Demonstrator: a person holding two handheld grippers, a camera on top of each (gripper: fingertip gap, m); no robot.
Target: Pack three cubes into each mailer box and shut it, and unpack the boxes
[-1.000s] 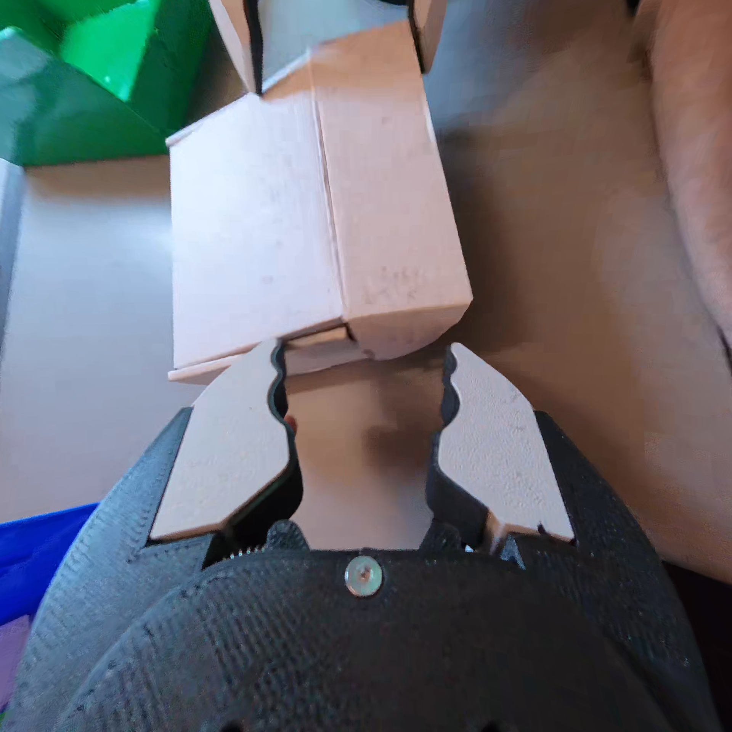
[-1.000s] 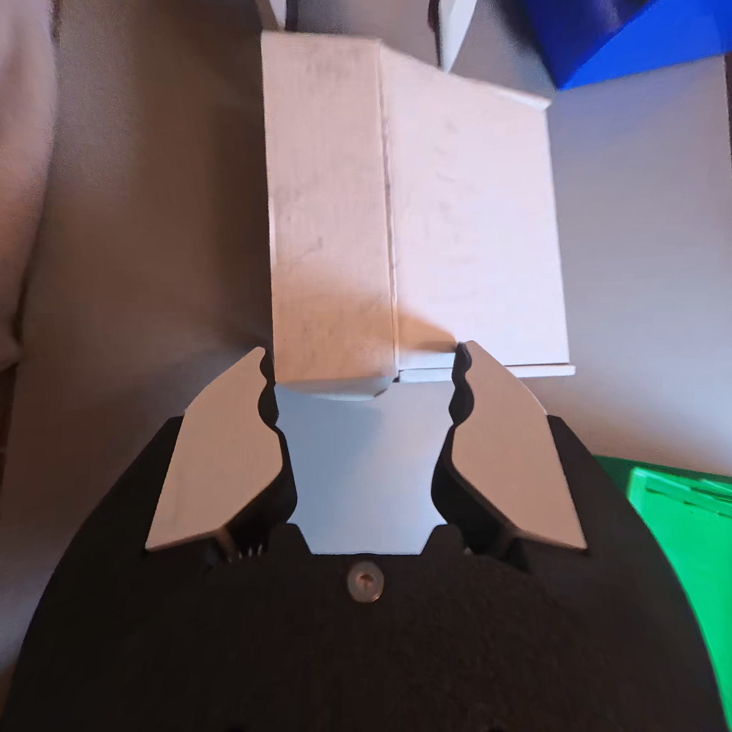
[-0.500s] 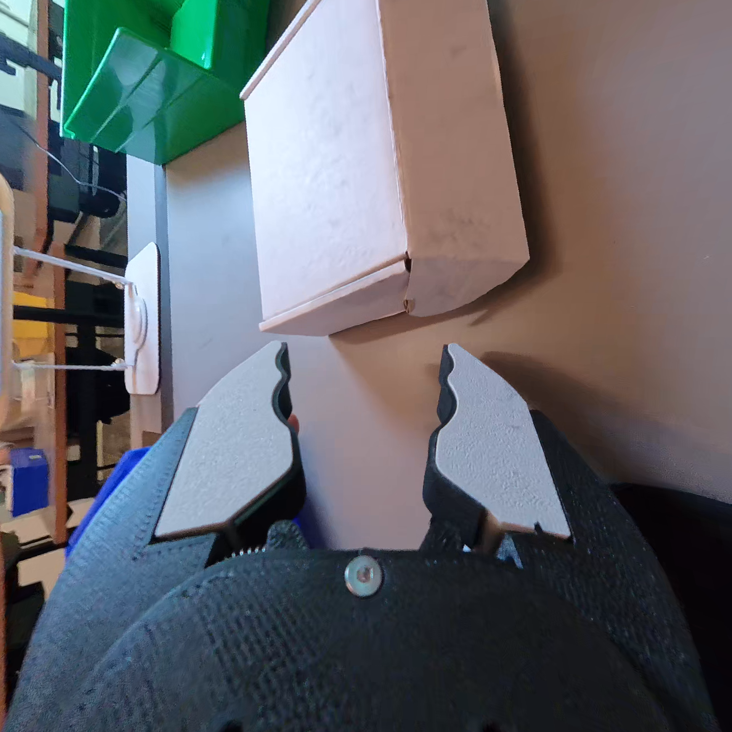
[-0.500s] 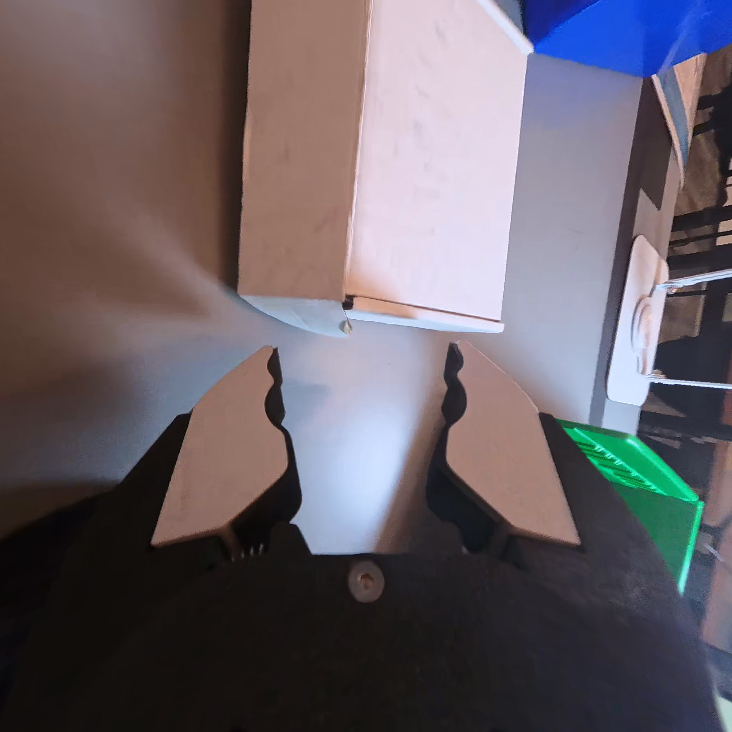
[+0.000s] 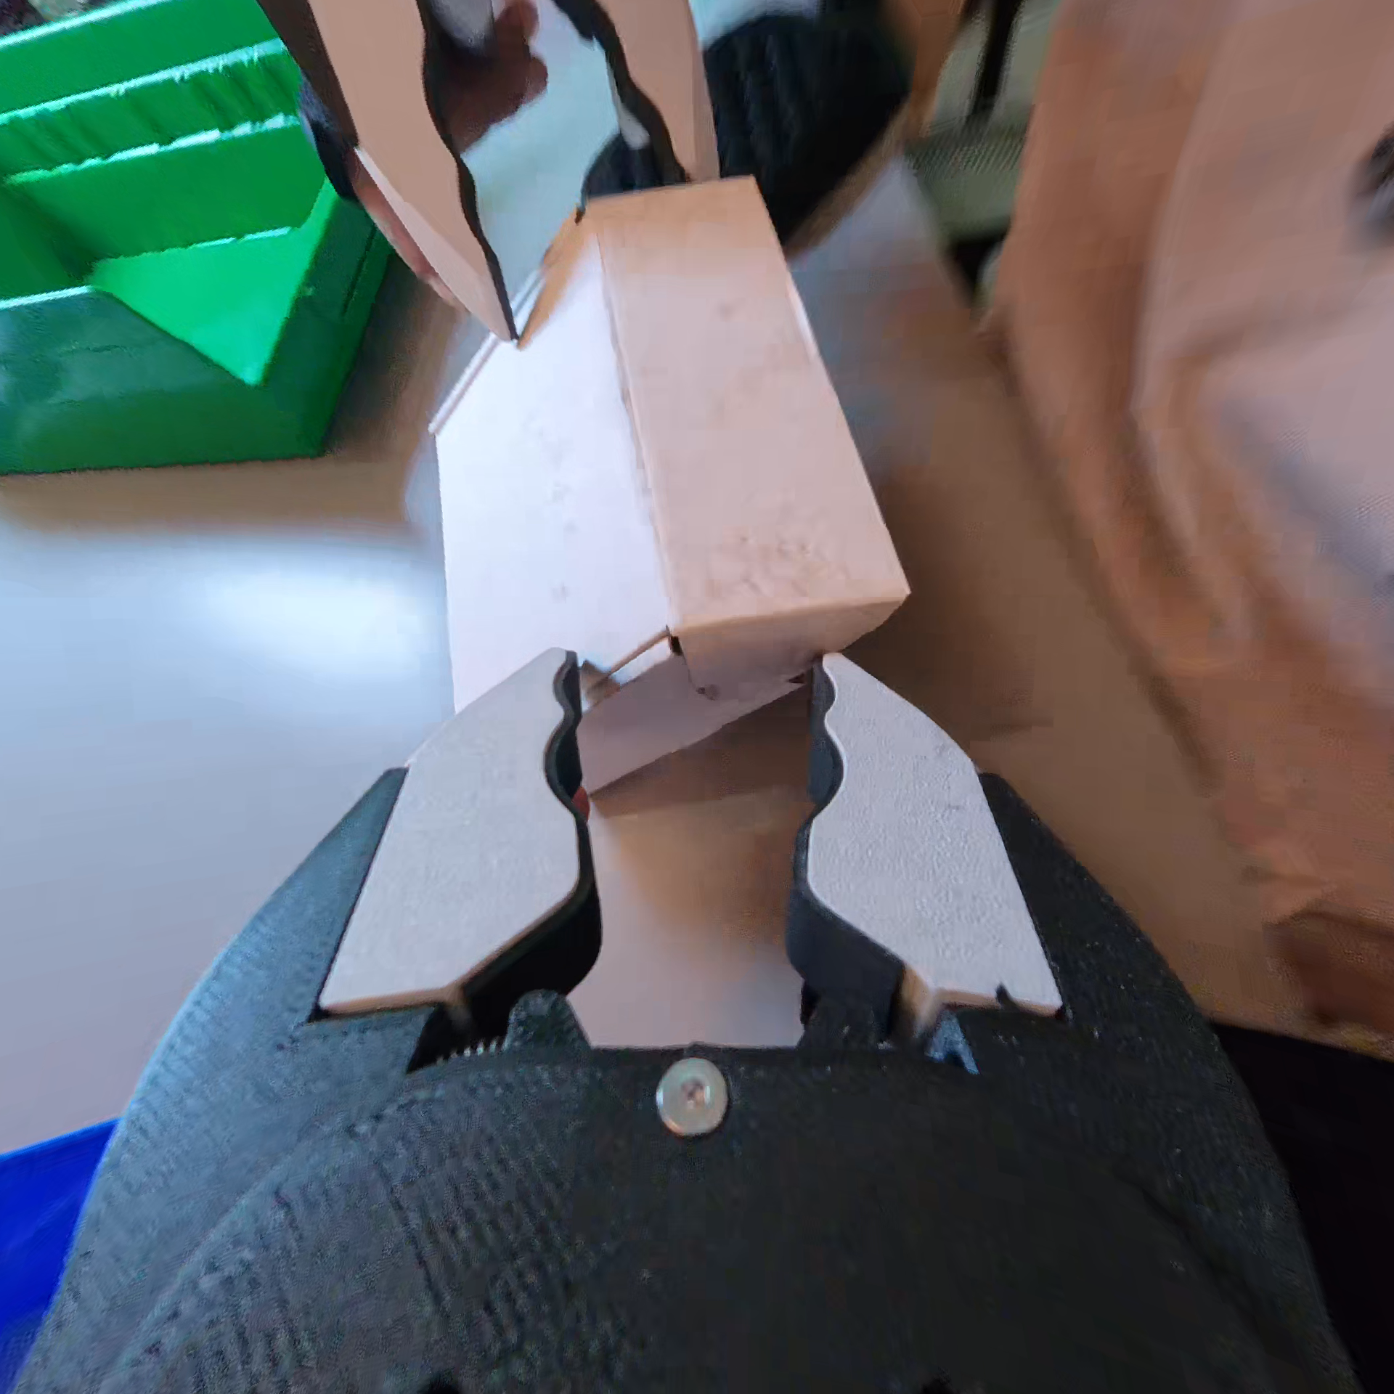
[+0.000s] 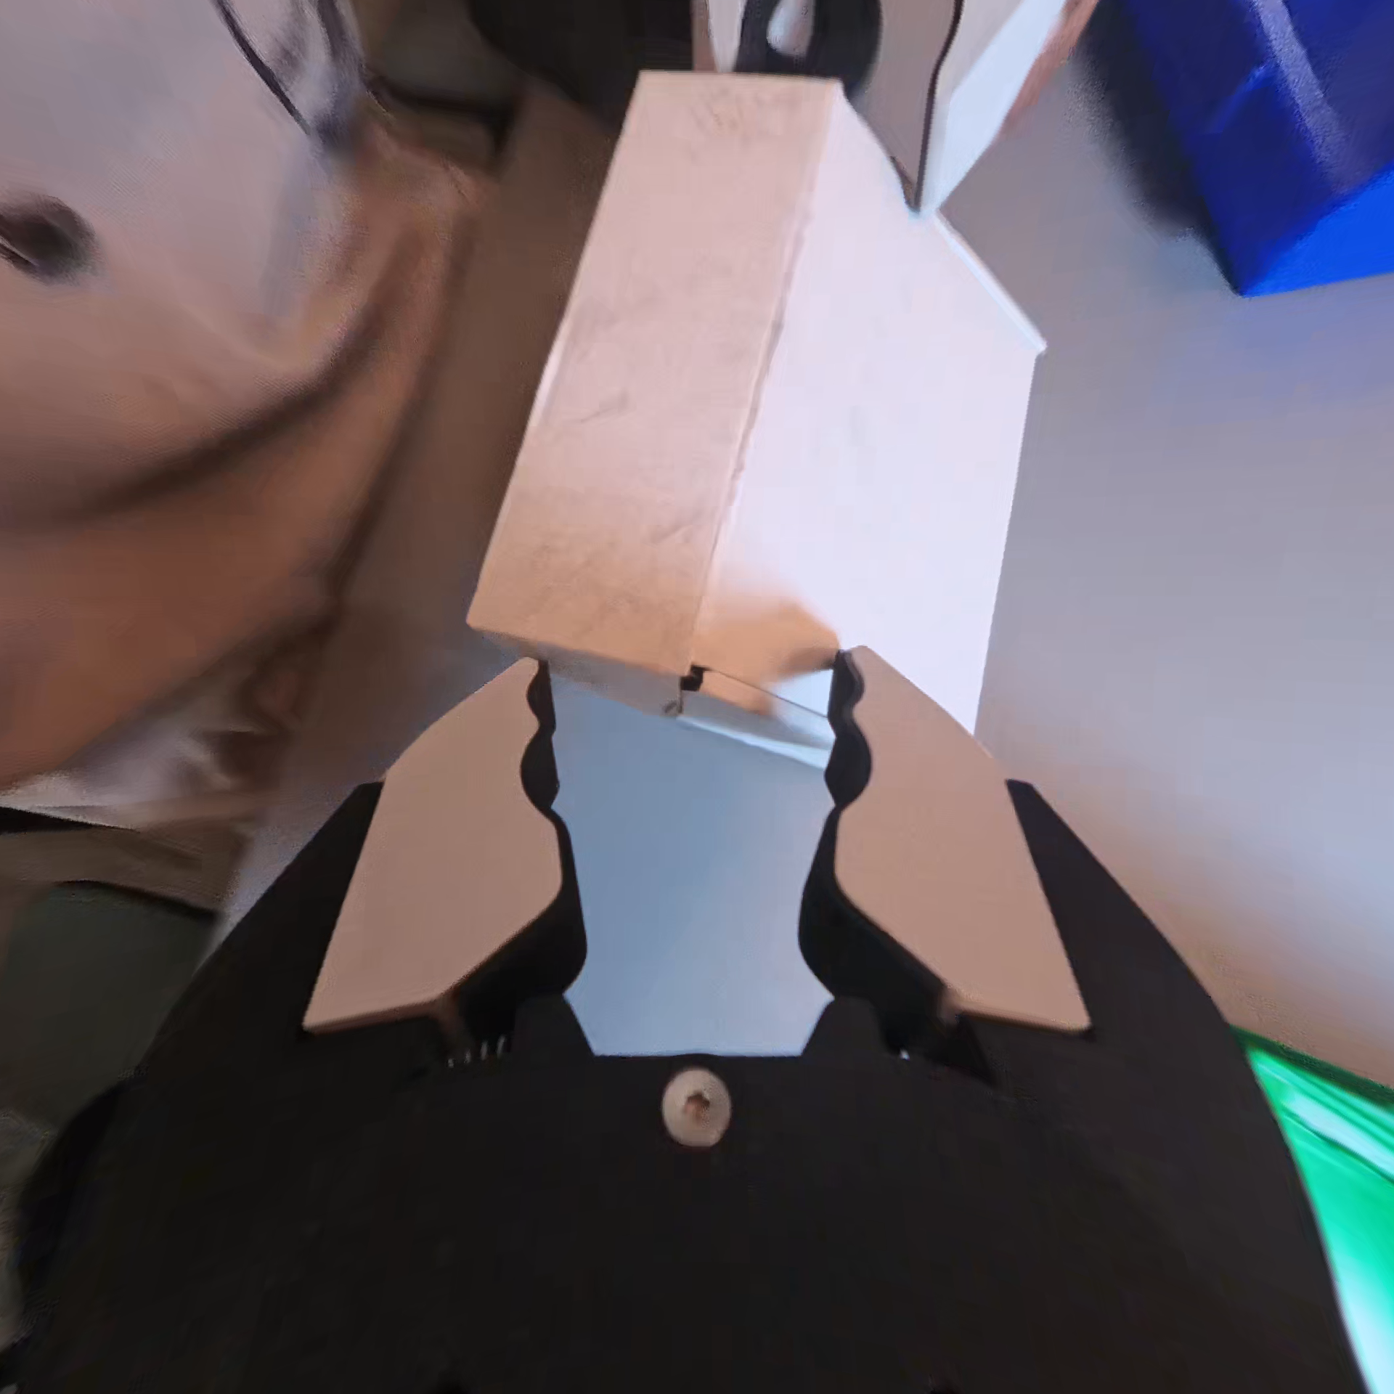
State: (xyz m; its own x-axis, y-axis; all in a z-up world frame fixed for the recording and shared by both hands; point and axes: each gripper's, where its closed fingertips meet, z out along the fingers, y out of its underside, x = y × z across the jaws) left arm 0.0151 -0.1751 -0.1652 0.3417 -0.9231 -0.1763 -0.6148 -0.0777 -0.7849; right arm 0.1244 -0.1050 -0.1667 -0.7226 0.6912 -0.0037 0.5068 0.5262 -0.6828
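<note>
A closed pale cardboard mailer box (image 5: 716, 468) hangs tilted between my two grippers, with its near end off the table. My left gripper (image 5: 694, 671) is open, and the box's near end sits between its fingertips. My right gripper (image 5: 596, 249) meets the far end. In the right wrist view the box (image 6: 679, 377) runs away from my open right gripper (image 6: 692, 664), whose tips flank its near end. The fingers (image 6: 958, 98) of my left gripper show at the far end. No cubes are visible.
A green bin (image 5: 151, 302) stands on the grey table (image 5: 188, 679) beside the box and also shows in the right wrist view (image 6: 1343, 1177). A blue bin (image 6: 1297, 151) is on the other side. A person's beige-clad torso (image 5: 1207, 452) is close by.
Half a second ago both grippers were back from the box, which lay flat on the table. Now both are at its ends and the box is tilted up off the table. Jaw widths are unchanged.
</note>
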